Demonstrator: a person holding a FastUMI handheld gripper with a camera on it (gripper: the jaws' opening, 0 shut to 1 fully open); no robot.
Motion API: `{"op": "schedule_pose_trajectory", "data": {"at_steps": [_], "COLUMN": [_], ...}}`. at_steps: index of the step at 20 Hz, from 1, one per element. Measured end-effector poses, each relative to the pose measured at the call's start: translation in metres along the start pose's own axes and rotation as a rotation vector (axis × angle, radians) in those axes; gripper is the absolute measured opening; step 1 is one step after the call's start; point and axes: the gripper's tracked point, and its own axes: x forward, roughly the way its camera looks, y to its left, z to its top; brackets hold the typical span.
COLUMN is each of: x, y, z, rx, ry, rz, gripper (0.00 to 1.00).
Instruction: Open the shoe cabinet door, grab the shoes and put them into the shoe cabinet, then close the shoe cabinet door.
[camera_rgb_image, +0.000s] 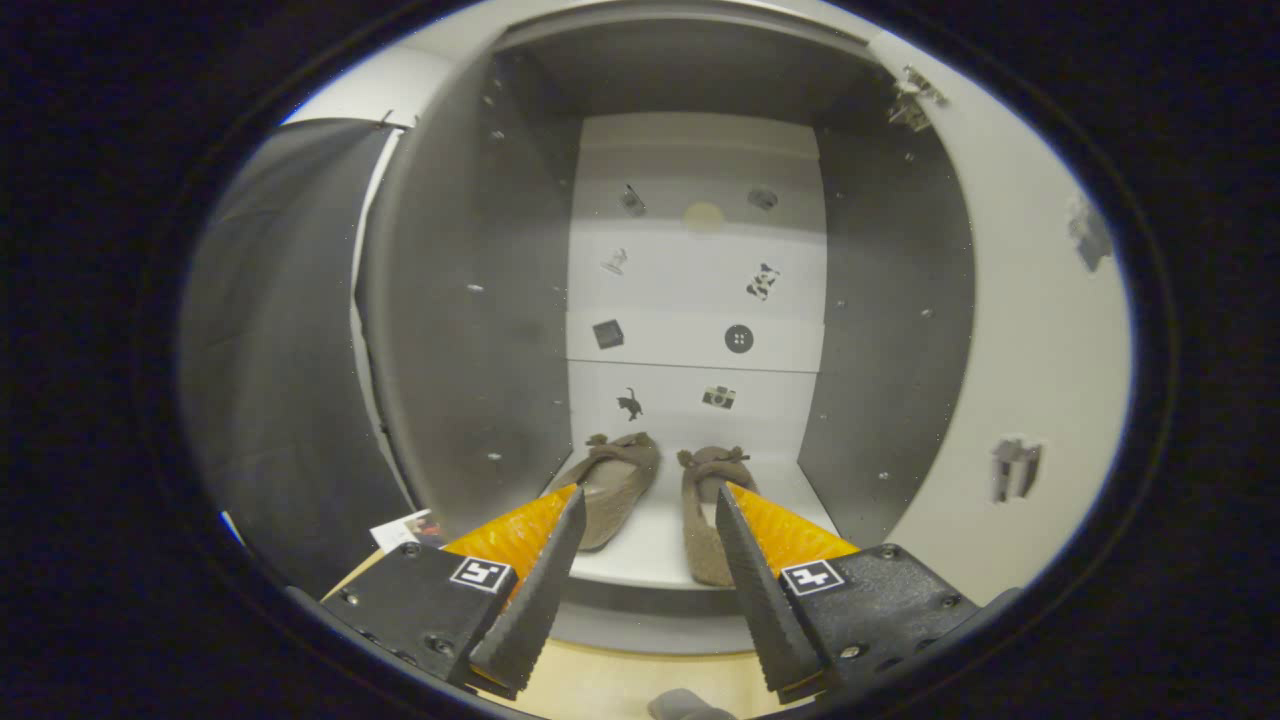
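Fingers (545, 570) spread wide, gripper (640, 540) holding nothing. Both brown slippers (615, 485) sit inside shoe cabinet (470, 300) on its bottom shelf, just beyond fingertips, long axes running front to back. Open door (1040, 330) swung out right of cabinet; likely next move is closing it.

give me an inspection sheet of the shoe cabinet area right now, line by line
Surface: pale cabinet floor, bare between the shoes.
Job's things: two brown shoes side by side inside the cabinet, toes toward the back; door swung open.
Clutter: small stickers on the back panel.
Grippers: hand-held gripper open, holding nothing, fingers in front of the shoes.
Cables: nothing seen.
Surroundings: dark cloth beside the cabinet; wooden floor below.
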Motion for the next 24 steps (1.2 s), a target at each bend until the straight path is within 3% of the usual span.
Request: {"op": "schedule_pose_trajectory", "data": {"at_steps": [3,6,13,18,24], "x": [-0.067,-0.124,-0.251,-0.327,-0.380], "y": [0.008,0.009,-0.022,-0.077,-0.193], "z": [-0.003,-0.006,-0.016,-0.030,-0.031], "rx": [-0.029,-0.043,0.000,-0.002,0.080], "ry": [-0.048,-0.063,-0.089,-0.097,-0.140], "rz": [0.015,0.049,0.054,-0.039,-0.241], "gripper": [0.85,1.00,1.00,1.00,1.00]}}
